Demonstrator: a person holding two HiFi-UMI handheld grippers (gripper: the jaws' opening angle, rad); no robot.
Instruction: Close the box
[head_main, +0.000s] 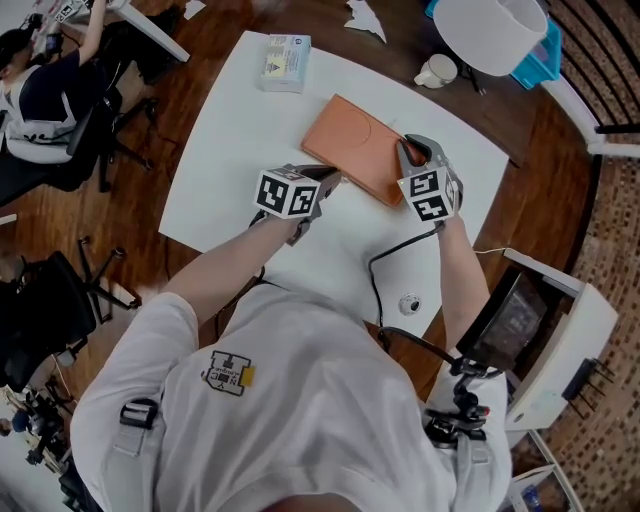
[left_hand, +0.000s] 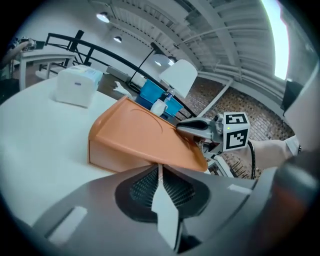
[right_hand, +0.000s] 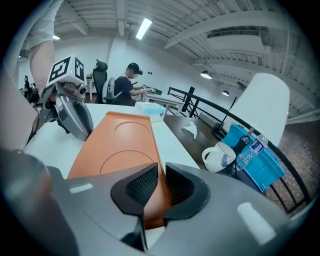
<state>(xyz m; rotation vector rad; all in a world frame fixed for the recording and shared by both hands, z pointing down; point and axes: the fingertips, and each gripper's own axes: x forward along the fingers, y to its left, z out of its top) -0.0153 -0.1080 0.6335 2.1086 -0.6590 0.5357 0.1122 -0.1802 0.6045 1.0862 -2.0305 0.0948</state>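
- Table (head_main: 230, 170): white top that carries the task's things.
- Box (head_main: 360, 148): flat, orange, two shallow round recesses pressed into the lid.
  - It lies about the middle of the table, nearer the far edge than the near edge, with both tongs at its near side.
  - From the head view the lid lies down over the base and no gap shows.
  - From the left gripper view the lid slopes a little and overhangs the paler side wall. Whether it is fully seated cannot be told.
- Left tongs (left_hand: 159, 170): jaws together, tips at the lid's near left edge. Nothing shows between the pads.
- Right tongs (right_hand: 159, 175): jaws a little apart, with the box's near right edge standing in the gap. The pads do not visibly press on it.
- Tissue pack (head_main: 285, 62): at the far left corner of the table, well apart from the box and untouched.
- Status, as a judgement:
  - The closing is nearly done, since the lid is already folded over.
  - What is left is likely a last press along the near edge to seat the lid.
  - After that, both tongs would come clear of the box.
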